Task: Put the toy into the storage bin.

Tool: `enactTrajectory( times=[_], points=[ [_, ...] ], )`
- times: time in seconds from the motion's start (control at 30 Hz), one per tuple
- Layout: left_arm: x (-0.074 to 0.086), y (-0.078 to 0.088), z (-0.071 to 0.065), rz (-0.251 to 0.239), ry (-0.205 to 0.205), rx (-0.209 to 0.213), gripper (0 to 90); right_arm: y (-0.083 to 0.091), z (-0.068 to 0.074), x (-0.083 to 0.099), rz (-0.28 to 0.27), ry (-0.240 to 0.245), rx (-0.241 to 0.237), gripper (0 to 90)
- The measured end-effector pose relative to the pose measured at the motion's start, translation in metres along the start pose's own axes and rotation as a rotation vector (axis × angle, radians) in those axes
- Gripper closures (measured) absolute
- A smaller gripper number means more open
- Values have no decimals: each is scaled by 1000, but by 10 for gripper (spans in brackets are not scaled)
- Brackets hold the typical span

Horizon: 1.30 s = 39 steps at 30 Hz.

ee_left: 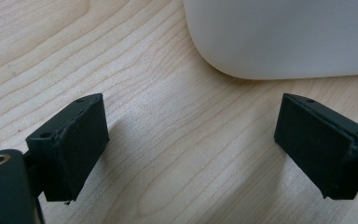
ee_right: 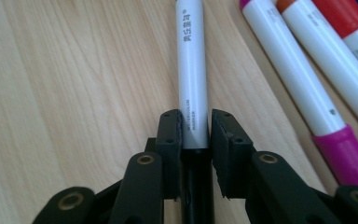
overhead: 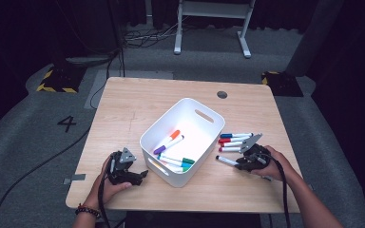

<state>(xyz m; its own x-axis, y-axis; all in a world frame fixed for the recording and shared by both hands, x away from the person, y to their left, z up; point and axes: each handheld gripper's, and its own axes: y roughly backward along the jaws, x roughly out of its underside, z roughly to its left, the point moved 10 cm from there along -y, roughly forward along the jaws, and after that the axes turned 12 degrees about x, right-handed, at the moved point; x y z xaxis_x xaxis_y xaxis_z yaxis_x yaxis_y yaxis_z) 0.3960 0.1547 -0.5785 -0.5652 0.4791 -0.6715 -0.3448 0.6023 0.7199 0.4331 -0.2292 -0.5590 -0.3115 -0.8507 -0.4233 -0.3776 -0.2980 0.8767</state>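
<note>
A white bin (overhead: 204,124) stands mid-table and holds several markers (overhead: 170,141). To its right, several more markers (overhead: 235,141) lie on the wood. My right gripper (overhead: 239,165) is shut on a white marker with a black cap (overhead: 226,160), which lies just off that row. In the right gripper view the jaws pinch the marker's barrel (ee_right: 192,70) near the cap end, with my right gripper (ee_right: 196,128) low over the table. My left gripper (overhead: 140,176) rests left of the bin, open, nothing between its jaws. In the left gripper view my left gripper (ee_left: 191,144) faces the bin's rounded corner (ee_left: 279,37).
The wooden table (overhead: 138,102) has a round cable hole (overhead: 222,94) at its far right. A pink-capped marker (ee_right: 298,81) and an orange one (ee_right: 349,74) lie close beside the held one. Beyond the table stand a white desk frame (overhead: 211,26) and floor cables.
</note>
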Motion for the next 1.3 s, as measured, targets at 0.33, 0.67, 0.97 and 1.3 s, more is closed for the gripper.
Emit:
enactTrajectory(
  times=[0.33,0.67,0.97,1.3],
  points=[
    [0,0,0,0,0,0,98,7,13,13,-30,-33,-5,653],
    [0,0,0,0,0,1,98,9,26,8,-62,-31,-9,744],
    [0,0,0,0,1,0,98,30,24,-2,-147,-75,13,745],
    [0,0,0,0,0,1,98,83,9,-31,-302,-96,72,746]
  ],
)
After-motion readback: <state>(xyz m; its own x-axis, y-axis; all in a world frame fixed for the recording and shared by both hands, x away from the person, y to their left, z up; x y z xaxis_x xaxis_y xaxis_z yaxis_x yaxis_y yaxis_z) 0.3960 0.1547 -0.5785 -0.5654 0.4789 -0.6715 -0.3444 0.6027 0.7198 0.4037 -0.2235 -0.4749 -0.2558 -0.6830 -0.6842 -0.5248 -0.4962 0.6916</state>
